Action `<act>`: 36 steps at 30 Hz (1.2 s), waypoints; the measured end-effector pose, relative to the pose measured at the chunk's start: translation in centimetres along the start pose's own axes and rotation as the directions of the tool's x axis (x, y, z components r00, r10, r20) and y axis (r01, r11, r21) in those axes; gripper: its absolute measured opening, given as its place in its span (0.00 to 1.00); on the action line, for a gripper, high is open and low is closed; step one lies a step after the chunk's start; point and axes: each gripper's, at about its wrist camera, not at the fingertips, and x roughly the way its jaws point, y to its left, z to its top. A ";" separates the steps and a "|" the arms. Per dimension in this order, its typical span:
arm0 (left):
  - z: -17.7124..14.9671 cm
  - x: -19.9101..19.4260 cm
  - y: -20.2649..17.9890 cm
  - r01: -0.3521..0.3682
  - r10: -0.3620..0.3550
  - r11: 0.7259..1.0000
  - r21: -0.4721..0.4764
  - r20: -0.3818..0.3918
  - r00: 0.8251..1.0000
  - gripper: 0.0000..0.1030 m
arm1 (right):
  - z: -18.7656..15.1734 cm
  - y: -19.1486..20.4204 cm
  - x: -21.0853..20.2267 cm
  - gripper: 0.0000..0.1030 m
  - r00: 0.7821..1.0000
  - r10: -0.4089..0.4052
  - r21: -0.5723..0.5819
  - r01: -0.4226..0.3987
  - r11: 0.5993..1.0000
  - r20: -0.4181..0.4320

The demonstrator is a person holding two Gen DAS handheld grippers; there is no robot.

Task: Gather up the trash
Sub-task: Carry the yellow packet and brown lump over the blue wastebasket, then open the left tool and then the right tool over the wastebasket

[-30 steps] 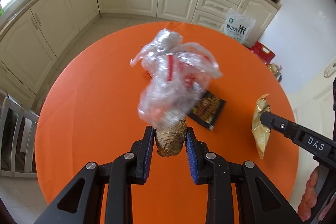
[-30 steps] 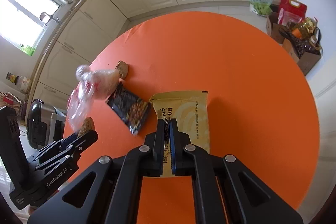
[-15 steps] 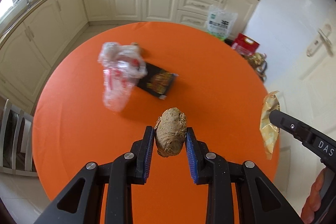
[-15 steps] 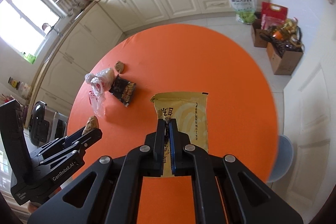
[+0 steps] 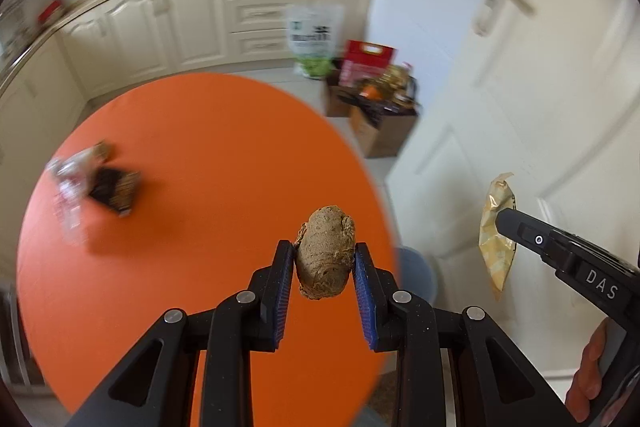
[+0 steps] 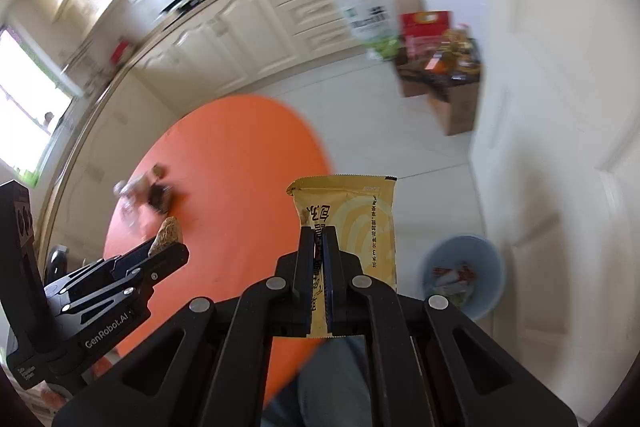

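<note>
**Both grippers loaded near the table edge**

Above the right rim of the round orange table, the left gripper clamps a brown crumpled lump between its blue pads; the right gripper is closed flat on a yellow snack wrapper, which hangs beyond the table over the tiled floor; a pale blue bin holding some wrappers stands on the floor just right of that wrapper; on the far left of the table lie a dark packet and what appears to be a clear plastic bag, both blurred.
</note>
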 end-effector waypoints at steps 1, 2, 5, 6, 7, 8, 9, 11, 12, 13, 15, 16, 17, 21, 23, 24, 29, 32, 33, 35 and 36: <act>0.2 0.5 -1.2 0.014 -0.014 1.000 0.020 -0.007 1.000 0.25 | 0.0 -1.2 -0.5 0.03 1.000 -0.010 0.019 0.010 1.000 0.007; 0.3 1.1 -2.5 0.028 -0.027 0.999 0.041 -0.015 1.000 0.25 | 0.0 -2.7 -1.1 0.03 1.000 -0.028 0.044 0.028 0.999 0.013; 0.8 2.8 -5.5 0.047 -0.044 0.994 0.095 -0.036 0.998 0.25 | -0.3 -6.0 -2.3 0.03 0.997 -0.066 0.094 0.063 0.994 0.026; 0.9 3.5 -6.7 0.054 -0.049 0.992 0.118 -0.046 0.998 0.25 | -0.4 -7.1 -2.7 0.03 0.997 -0.075 0.108 0.072 0.992 0.030; 1.3 4.1 -7.1 0.058 -0.052 0.990 0.130 -0.054 0.997 0.25 | -0.5 -7.8 -2.9 0.03 0.996 -0.081 0.117 0.077 0.990 0.032; 1.5 5.1 -8.0 0.063 -0.053 0.987 0.149 -0.067 0.996 0.25 | -0.6 -9.1 -3.2 0.03 0.995 -0.097 0.137 0.091 0.986 0.037; 1.8 5.8 -9.0 0.063 -0.051 0.984 0.165 -0.078 0.996 0.25 | -0.8 -9.9 -3.4 0.03 0.993 -0.106 0.147 0.099 0.984 0.041; 2.3 7.6 -11.2 0.068 -0.047 0.978 0.198 -0.106 0.993 0.25 | -1.2 -12.1 -3.7 0.03 0.992 -0.120 0.182 0.111 0.977 0.042; 2.6 8.3 -12.1 0.074 -0.050 0.975 0.209 -0.118 0.992 0.25 | -1.3 -12.9 -3.7 0.03 0.992 -0.122 0.193 0.113 0.975 0.037; 2.9 9.2 -13.1 0.082 -0.053 0.972 0.221 -0.134 0.990 0.25 | -1.4 -13.7 -3.5 0.03 0.991 -0.127 0.203 0.118 0.972 0.032; 3.5 11.2 -15.0 0.088 -0.048 0.966 0.245 -0.166 0.985 0.25 | -1.8 -15.7 -3.2 0.03 0.988 -0.154 0.229 0.146 0.962 0.018; 3.8 12.2 -15.8 0.089 -0.043 0.962 0.256 -0.179 0.983 0.25 | -2.0 -16.7 -3.1 0.03 0.986 -0.165 0.240 0.157 0.958 0.011; 4.0 13.2 -16.4 0.090 -0.039 0.959 0.269 -0.188 0.981 0.25 | -2.2 -17.9 -2.9 0.03 0.986 -0.168 0.255 0.163 0.953 0.001; 5.0 17.2 -19.2 0.086 -0.017 0.954 0.288 -0.233 0.972 0.26 | -2.7 -20.5 -2.2 0.03 0.985 -0.173 0.293 0.171 0.941 -0.019; 5.4 18.7 -20.0 0.087 -0.011 0.954 0.288 -0.257 0.966 0.27 | -2.8 -21.1 -1.8 0.03 0.981 -0.194 0.291 0.193 0.937 -0.027; 5.8 19.7 -20.6 0.095 -0.014 0.953 0.289 -0.268 0.963 0.27 | -2.8 -21.5 -1.7 0.03 0.979 -0.200 0.291 0.200 0.936 -0.030; 7.5 23.6 -21.8 0.086 0.016 0.950 0.302 -0.320 0.947 0.28 | -2.9 -22.3 -1.1 0.03 0.976 -0.211 0.293 0.215 0.932 -0.046; 8.3 25.0 -21.8 0.100 0.002 0.956 0.276 -0.346 0.938 0.28 | -3.0 -22.0 -0.5 0.03 0.978 -0.202 0.282 0.209 0.936 -0.056; 8.6 25.3 -21.5 0.104 -0.005 0.959 0.264 -0.351 0.936 0.28 | -2.9 -21.9 -0.3 0.03 0.979 -0.198 0.279 0.206 0.938 -0.059; 8.7 25.4 -20.5 0.085 0.006 0.964 0.250 -0.343 0.939 0.29 | -2.7 -21.4 0.4 0.03 0.981 -0.185 0.272 0.196 0.942 -0.063; 8.7 25.2 -20.1 0.071 0.018 0.966 0.250 -0.338 0.941 0.30 | -2.6 -21.2 0.6 0.03 0.982 -0.179 0.268 0.190 0.945 -0.063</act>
